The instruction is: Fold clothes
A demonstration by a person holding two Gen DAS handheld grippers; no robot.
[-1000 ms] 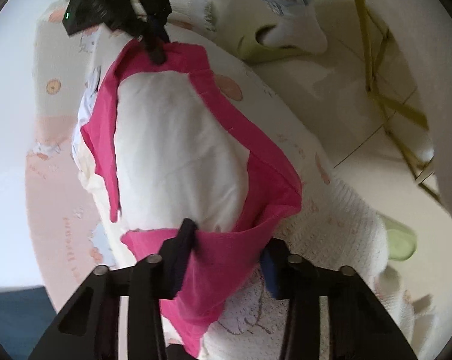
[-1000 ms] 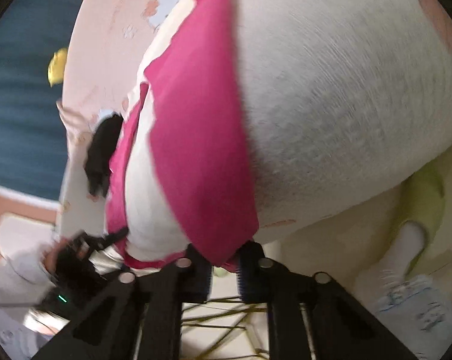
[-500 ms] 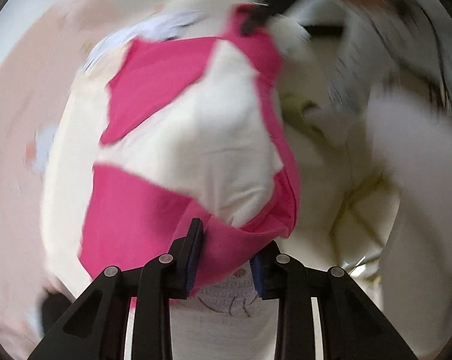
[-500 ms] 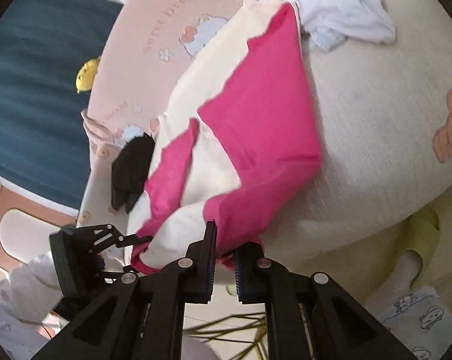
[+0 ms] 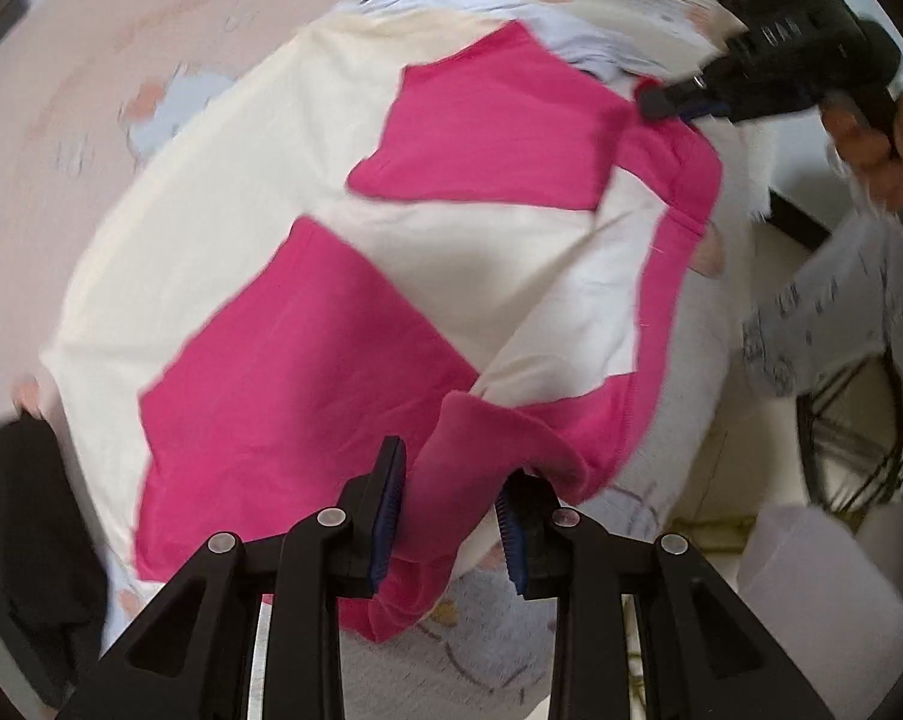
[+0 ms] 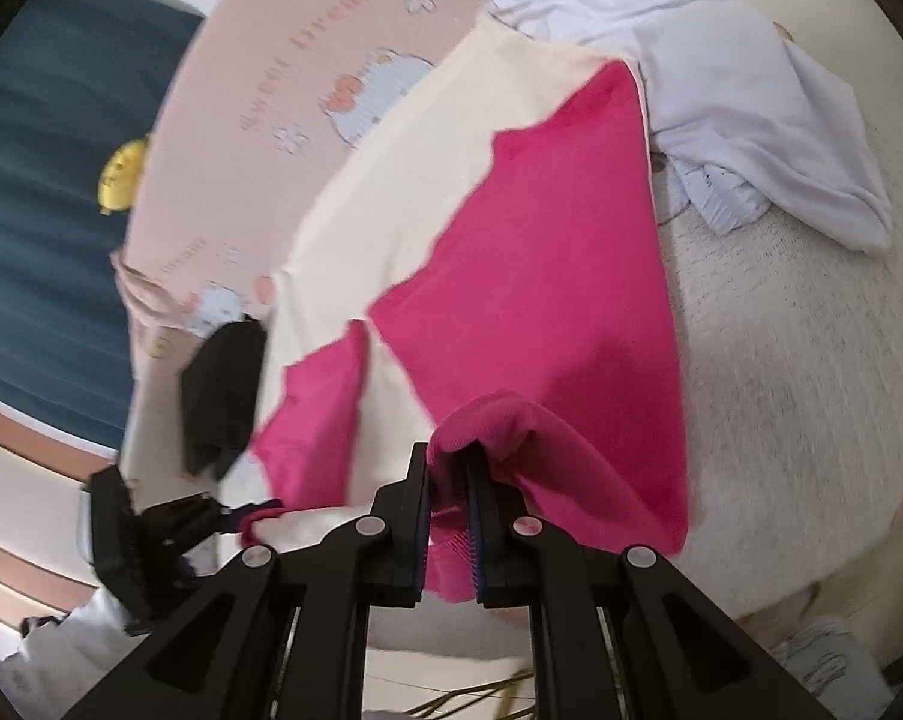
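Ahead of both our claws spreads the bed point(image 6: 811, 360), its pale knitted cover and pink printed sheet carrying everything else. No box, basket or other container shows in either view; the clothes lie loose on the cover.

The cream and pink garment point(image 5: 307, 276) lies spread in front of us, cream body with pink sleeves turned inward over it. The left claw point(image 5: 448, 516) has a bunched pink hem between its fingers; the jaws stand fairly wide, so it looks like a loose hold on the cloth. The right claw point(image 6: 449, 516) is clamped narrow on another pink edge, nearest us.

Beyond the right claw, past the garment's far end, a crumpled white shirt point(image 6: 751, 120) touches or underlaps it. To the left claw's near left lies a small black item point(image 5: 25, 540).

We judge the risks thus: the slack left hold may let the hem slip, leaving a skewed fold; uneven pulling could flip the tucked sleeves open; the far end may drag the white shirt along.
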